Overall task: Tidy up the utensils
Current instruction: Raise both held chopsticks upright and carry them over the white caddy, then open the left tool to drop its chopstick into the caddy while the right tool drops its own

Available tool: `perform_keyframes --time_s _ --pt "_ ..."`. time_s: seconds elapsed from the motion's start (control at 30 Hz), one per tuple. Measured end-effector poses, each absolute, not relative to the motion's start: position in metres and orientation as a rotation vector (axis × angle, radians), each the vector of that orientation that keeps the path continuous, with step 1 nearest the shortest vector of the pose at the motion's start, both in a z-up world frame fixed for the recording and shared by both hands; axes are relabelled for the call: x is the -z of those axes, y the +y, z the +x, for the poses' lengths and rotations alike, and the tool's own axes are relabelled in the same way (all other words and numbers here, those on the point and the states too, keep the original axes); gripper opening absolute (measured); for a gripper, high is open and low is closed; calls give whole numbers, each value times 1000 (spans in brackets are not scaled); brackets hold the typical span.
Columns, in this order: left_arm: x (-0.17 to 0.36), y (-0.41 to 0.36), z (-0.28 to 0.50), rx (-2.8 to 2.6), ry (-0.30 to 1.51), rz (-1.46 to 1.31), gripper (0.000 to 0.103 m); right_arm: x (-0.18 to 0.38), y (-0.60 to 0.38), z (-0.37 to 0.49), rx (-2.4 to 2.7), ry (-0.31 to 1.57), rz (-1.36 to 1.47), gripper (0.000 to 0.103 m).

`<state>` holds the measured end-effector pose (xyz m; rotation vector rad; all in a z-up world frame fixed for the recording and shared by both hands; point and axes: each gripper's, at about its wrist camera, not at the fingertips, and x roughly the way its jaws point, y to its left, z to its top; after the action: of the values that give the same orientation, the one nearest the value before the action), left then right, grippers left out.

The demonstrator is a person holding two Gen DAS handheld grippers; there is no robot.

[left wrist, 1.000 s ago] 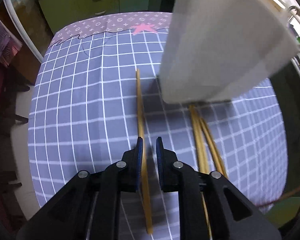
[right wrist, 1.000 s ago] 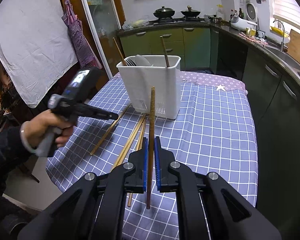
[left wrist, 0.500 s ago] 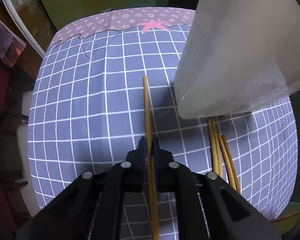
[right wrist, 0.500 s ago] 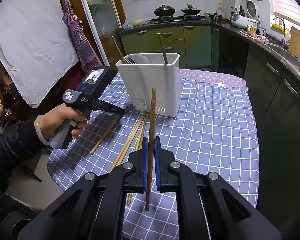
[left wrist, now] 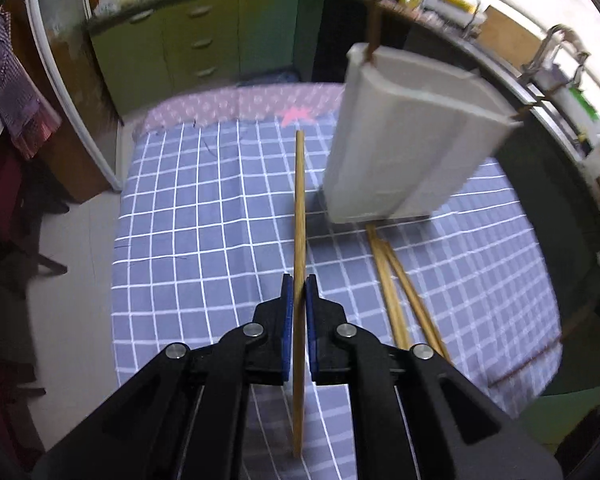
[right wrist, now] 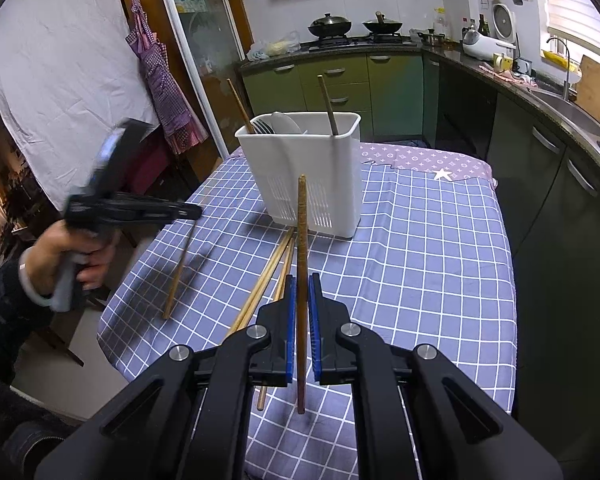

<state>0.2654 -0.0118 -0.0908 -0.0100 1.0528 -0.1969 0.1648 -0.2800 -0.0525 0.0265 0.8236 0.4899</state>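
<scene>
My left gripper (left wrist: 299, 286) is shut on a light wooden chopstick (left wrist: 299, 216) and holds it lifted above the table, left of the white utensil holder (left wrist: 404, 140). From the right wrist view the left gripper (right wrist: 188, 212) hangs left of the holder (right wrist: 308, 168), the chopstick (right wrist: 178, 268) slanting down from it. My right gripper (right wrist: 301, 280) is shut on a darker chopstick (right wrist: 301, 240), held in front of the holder. Two loose chopsticks (right wrist: 268, 276) lie on the checked cloth before the holder, and show in the left wrist view (left wrist: 396, 292). The holder has forks, a spoon and chopsticks standing in it.
The table (right wrist: 420, 264) carries a blue-grey checked cloth with a pink strip at the far end. Green kitchen cabinets (right wrist: 340, 84) and a counter with a sink (right wrist: 568, 108) run behind and to the right. The floor drops off at the table's left edge.
My left gripper closed on the chopstick that lay on the cloth and lifted it, tilting the view up. My right gripper has held its chopstick nearly still.
</scene>
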Motion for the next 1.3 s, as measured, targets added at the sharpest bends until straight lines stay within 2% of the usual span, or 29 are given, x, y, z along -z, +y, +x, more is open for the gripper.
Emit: perform_keyframes --time_s 0.2,0.37,0.93,1.3 --pt "58 0 219 223 940 -6 6 52 -275 162 -497 825 12 7" --pt "51 1 198 237 897 -8 6 50 -273 159 -499 821 4 7" --pt "17 -17 204 301 862 6 6 40 -272 163 -500 797 -4 7" --pt "-82 -50 241 329 705 45 6 37 -271 169 -520 792 -4 7"
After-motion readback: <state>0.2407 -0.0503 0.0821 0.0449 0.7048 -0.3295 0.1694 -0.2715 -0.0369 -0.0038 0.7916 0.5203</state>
